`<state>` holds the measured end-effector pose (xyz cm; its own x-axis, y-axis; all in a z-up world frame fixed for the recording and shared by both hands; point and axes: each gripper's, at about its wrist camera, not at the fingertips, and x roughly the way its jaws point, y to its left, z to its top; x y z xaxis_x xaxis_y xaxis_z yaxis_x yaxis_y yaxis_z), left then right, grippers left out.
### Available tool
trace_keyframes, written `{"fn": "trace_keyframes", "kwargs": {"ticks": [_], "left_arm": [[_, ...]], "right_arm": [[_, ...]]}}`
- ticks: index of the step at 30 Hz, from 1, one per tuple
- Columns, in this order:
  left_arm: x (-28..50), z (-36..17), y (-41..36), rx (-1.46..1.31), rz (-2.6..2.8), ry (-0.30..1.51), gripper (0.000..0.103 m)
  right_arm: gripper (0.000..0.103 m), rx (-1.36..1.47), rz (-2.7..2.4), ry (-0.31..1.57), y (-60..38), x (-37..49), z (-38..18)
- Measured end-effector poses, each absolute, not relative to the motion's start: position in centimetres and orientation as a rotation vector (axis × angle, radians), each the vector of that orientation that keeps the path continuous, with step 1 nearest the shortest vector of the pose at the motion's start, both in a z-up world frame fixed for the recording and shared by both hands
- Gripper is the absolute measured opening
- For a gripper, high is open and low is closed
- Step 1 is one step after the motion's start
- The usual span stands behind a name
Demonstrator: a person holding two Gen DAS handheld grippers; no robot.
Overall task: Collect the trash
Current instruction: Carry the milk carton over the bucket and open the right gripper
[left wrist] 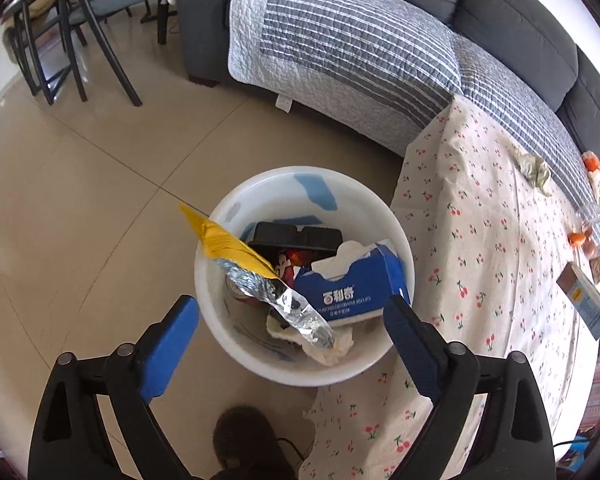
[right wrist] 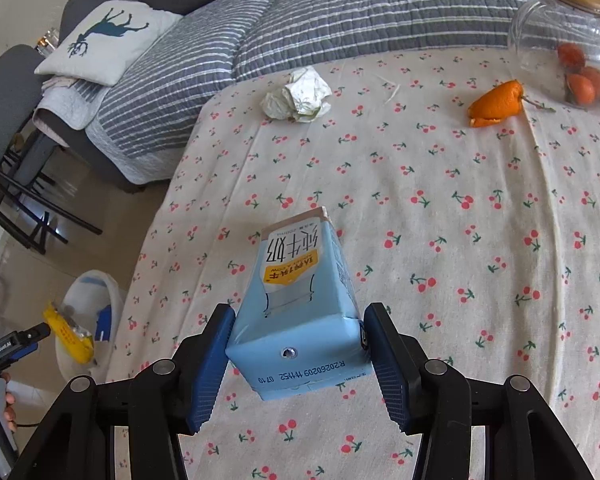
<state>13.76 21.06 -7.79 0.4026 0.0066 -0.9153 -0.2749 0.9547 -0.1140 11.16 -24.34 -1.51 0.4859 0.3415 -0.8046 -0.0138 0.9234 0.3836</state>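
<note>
My left gripper (left wrist: 292,312) is open and empty above a white trash bucket (left wrist: 236,352) on the floor. A yellow foil snack wrapper (left wrist: 256,272) sticks out of the bucket, beside a blue biscuit box (left wrist: 352,288), a black tray (left wrist: 296,236) and crumpled tissue. My right gripper (right wrist: 298,354) is shut on a light blue milk carton (right wrist: 300,304) over the cherry-print tablecloth (right wrist: 420,200). A crumpled paper ball (right wrist: 298,96) and an orange peel (right wrist: 498,104) lie on the table farther off. The bucket (right wrist: 88,320) and the wrapper (right wrist: 66,332) also show at the left of the right wrist view.
A glass jar (right wrist: 568,36) with oranges and a wooden lid stands at the table's far right. A grey sofa with a striped quilt (left wrist: 340,52) runs behind the table. A pillow (right wrist: 108,40) lies on it. Dark chairs (left wrist: 80,20) stand on the tiled floor to the left.
</note>
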Motion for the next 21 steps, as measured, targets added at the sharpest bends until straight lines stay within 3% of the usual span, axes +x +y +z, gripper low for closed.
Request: {"fn": "trace_keyframes", "kwargs": {"ticks": [8, 21], "left_arm": [[11.5, -6.0, 21.7, -0.226, 0.21, 1.107, 0.1], [9.4, -6.3, 26.3, -0.215, 0.297, 1.106, 0.101]], "right_arm": [[0.058, 0.35, 0.3, 1.036, -20.7, 11.4, -1.0], [0.058, 0.284, 0.654, 1.044, -4.2, 12.3, -2.1]]}}
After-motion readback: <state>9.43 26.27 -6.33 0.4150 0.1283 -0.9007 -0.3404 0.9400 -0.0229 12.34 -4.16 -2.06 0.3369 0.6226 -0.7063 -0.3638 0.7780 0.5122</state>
